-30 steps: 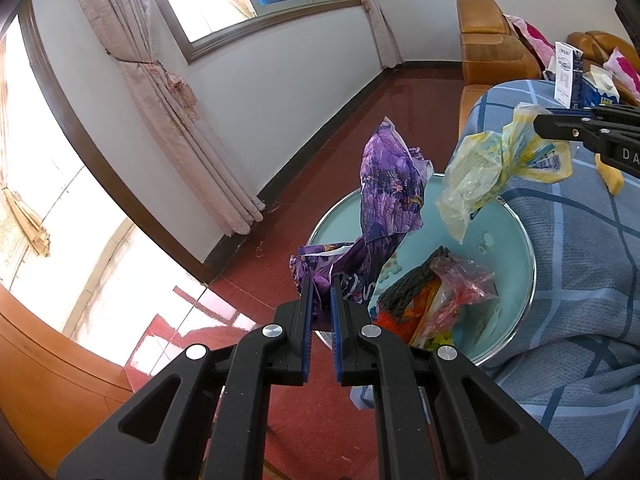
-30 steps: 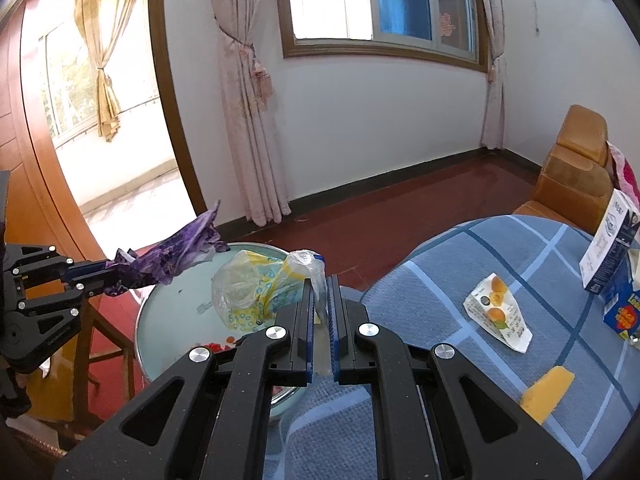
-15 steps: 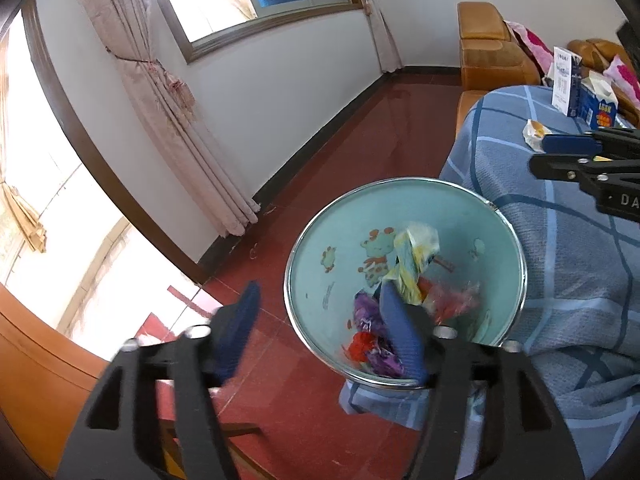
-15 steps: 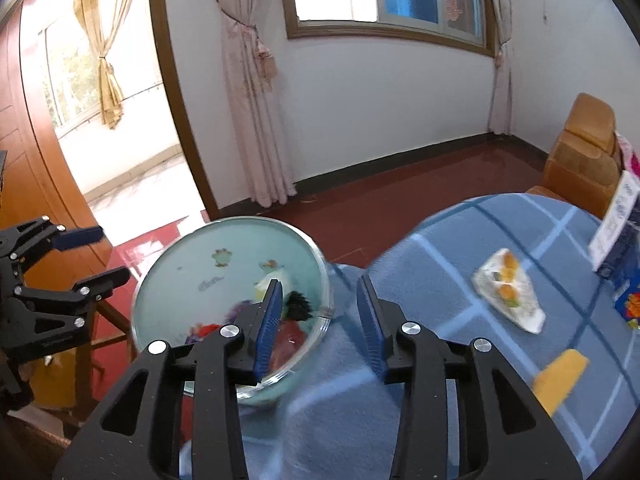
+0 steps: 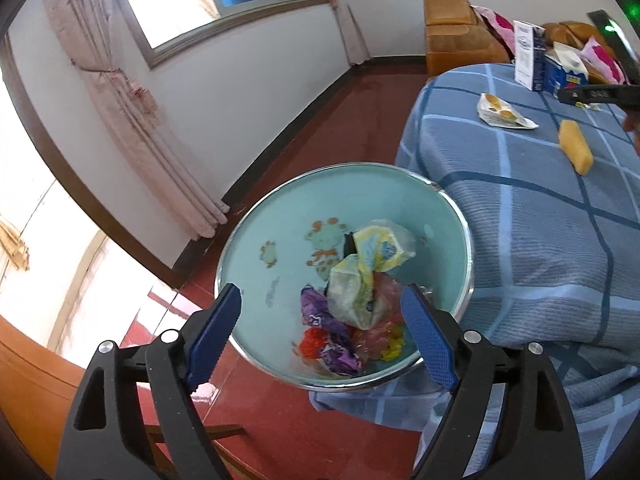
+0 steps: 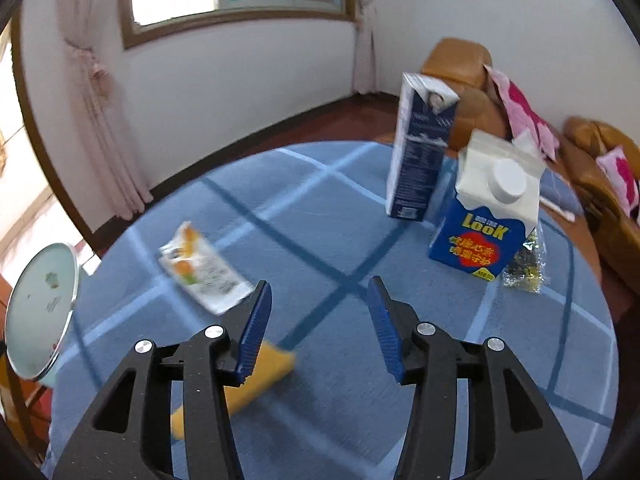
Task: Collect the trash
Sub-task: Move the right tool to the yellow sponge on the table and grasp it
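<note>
Left tongs (image 5: 320, 320) hang over the basin (image 5: 256, 240), jaws just opened wide apart, nothing between the pads. Basin sits beside the desk (image 5: 540, 220), its rim against the blue checked cloth. Inside lie the dropped trash pieces: purple wrapper (image 5: 320, 316), pale yellow-printed bag (image 5: 368, 264), red and pink scraps under them.

Right tongs (image 6: 318, 320) are over the desk, jaws just opened and standing apart, empty. Yellow sponge-like block (image 6: 256, 376) lies on the cloth, partly under the left finger. White snack wrapper (image 6: 204, 276) lies flat beyond it, toward the basin. Tall dark-blue carton (image 6: 420, 152) stands upright at the far side; blue "Look" carton (image 6: 484, 224) stands just beside it, a crinkled clear wrapper (image 6: 524, 268) at its base.
</note>
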